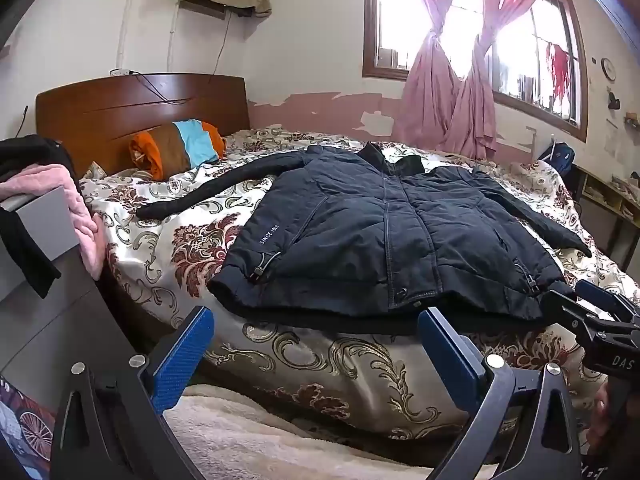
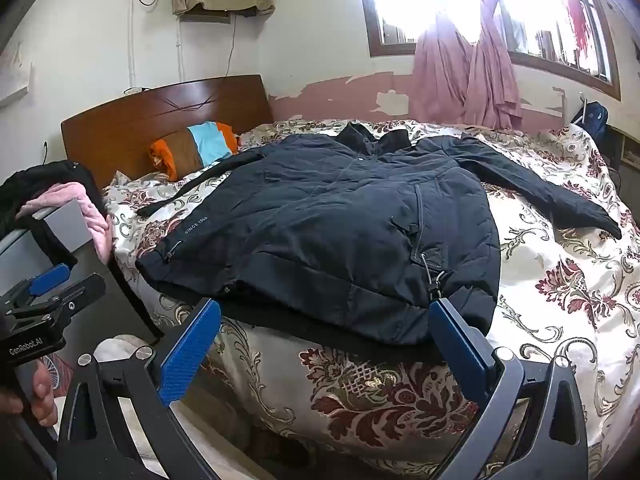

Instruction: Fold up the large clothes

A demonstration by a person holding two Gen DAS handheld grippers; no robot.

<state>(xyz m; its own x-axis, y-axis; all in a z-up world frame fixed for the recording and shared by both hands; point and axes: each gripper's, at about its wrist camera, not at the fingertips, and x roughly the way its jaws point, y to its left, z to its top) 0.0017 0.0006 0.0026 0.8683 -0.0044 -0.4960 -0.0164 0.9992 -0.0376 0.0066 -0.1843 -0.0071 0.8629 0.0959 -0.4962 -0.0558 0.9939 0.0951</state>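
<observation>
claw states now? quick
Left claw: open, holding nothing, short of the dark jacket's hem.
Right claw: open, holding nothing, at the hem.

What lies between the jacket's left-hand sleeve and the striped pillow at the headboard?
Only bare floral bedspread lies between the dark jacket sleeve and the striped pillow; the left wrist view shows it best.

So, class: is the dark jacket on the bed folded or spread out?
Spread out. The jacket lies flat, front up, on the bedspread, both sleeves stretched sideways, hem unfolded at the bed's near edge.
</observation>
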